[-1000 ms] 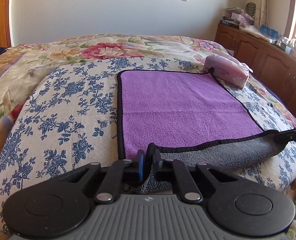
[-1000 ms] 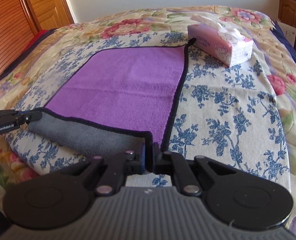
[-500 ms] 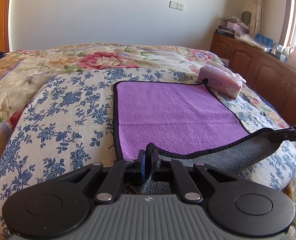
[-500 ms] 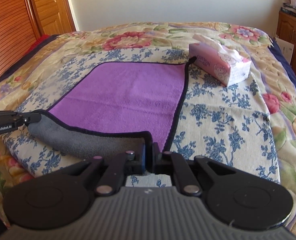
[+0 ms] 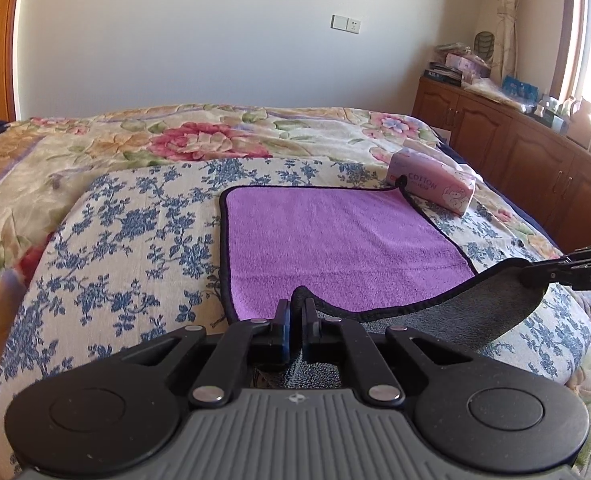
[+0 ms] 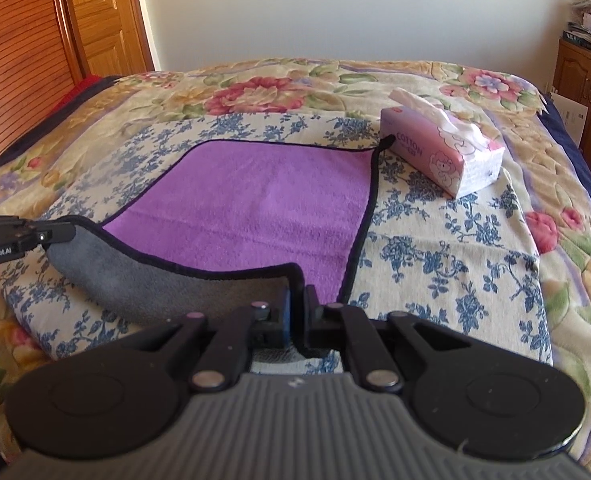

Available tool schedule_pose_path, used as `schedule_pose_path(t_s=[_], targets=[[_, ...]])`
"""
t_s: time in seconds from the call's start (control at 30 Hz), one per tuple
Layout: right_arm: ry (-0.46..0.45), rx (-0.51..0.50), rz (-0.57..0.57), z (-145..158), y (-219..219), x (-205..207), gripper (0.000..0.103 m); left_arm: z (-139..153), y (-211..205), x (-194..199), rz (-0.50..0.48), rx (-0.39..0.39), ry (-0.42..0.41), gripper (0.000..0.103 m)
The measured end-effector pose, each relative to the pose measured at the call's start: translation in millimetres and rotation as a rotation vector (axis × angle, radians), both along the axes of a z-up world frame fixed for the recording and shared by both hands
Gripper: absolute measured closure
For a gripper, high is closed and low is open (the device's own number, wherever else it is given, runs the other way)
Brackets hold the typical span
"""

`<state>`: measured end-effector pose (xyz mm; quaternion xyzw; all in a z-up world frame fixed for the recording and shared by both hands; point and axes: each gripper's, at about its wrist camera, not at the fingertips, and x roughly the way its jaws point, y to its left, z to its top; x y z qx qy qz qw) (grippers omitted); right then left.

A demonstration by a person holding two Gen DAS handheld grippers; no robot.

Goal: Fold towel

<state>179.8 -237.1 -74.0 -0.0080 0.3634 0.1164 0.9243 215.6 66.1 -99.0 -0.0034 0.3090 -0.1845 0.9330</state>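
Observation:
A purple towel [image 5: 335,240] with a black hem and grey underside lies on the bed; it also shows in the right wrist view [image 6: 255,208]. My left gripper [image 5: 296,307] is shut on the towel's near left corner. My right gripper [image 6: 297,295] is shut on the near right corner. Both corners are lifted off the bed, so the near edge hangs between them with the grey underside [image 6: 143,280] showing. Each gripper shows at the side of the other's view: the right gripper [image 5: 551,274], the left gripper [image 6: 55,234].
A pink tissue box [image 6: 443,152] sits by the towel's far right corner, also in the left wrist view [image 5: 435,182]. The floral bedspread [image 5: 135,220] covers the bed. Wooden cabinets [image 5: 535,152] stand to the right, a wooden door [image 6: 99,16] to the left.
Both grippers have risen with the towel's near corners in them. The near edge has lifted higher and more of the far wall shows.

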Motion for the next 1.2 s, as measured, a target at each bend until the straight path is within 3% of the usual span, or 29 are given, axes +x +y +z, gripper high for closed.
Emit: schedule_pose_path(t_s=[1.2], targets=[[-0.111, -0.017, 0.007, 33.7, 3.9, 51.7, 0.096, 35.6, -12.5, 52.7, 0.005, 0.026, -0.062, 0.097]])
